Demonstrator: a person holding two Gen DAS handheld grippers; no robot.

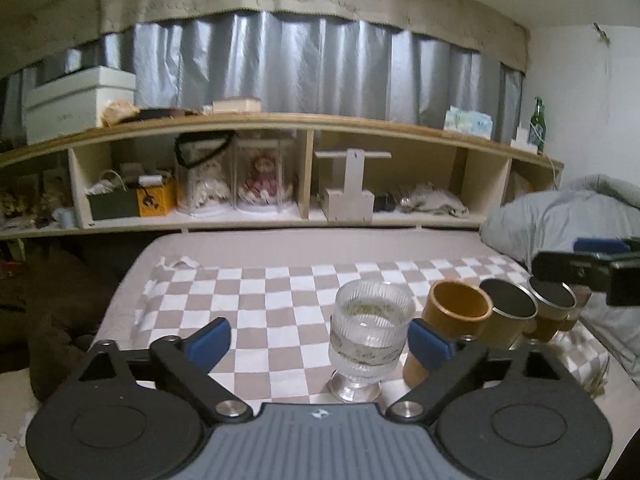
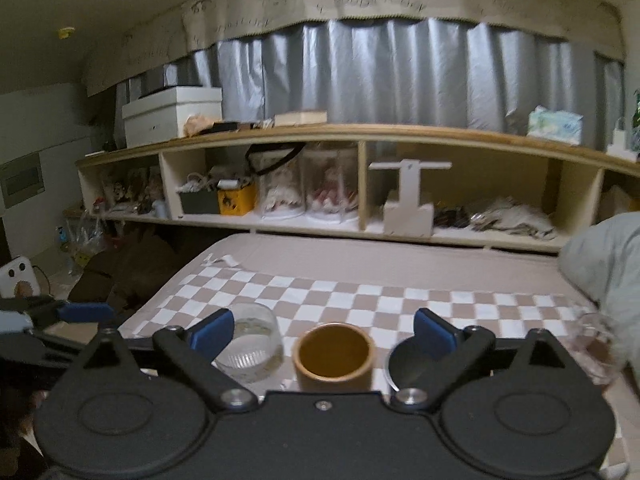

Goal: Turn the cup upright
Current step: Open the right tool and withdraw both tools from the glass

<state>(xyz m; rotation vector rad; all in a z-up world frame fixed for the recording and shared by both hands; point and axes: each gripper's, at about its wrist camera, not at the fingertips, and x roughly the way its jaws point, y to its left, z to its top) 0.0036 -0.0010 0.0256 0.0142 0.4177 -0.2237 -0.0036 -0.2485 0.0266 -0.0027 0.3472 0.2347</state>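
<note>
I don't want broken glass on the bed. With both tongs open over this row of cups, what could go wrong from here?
1. The glass goblet stands on a soft checkered cloth, so a nudge from the open left tongs could tip it.
2. The wooden cup and the metal cups stand close together; the right tongs closing might knock a neighbour.

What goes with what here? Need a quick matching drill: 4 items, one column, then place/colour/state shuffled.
Items:
1. ribbed glass goblet
2. wooden cup
3. left gripper
4. green bottle

Descriptions:
A. on the shelf top, far right
B. brown, upright, mouth open upward
C. clear, upright on its foot, on the checkered cloth
D. open, holding nothing

Pairs: 1-C, 2-B, 3-D, 4-A
</note>
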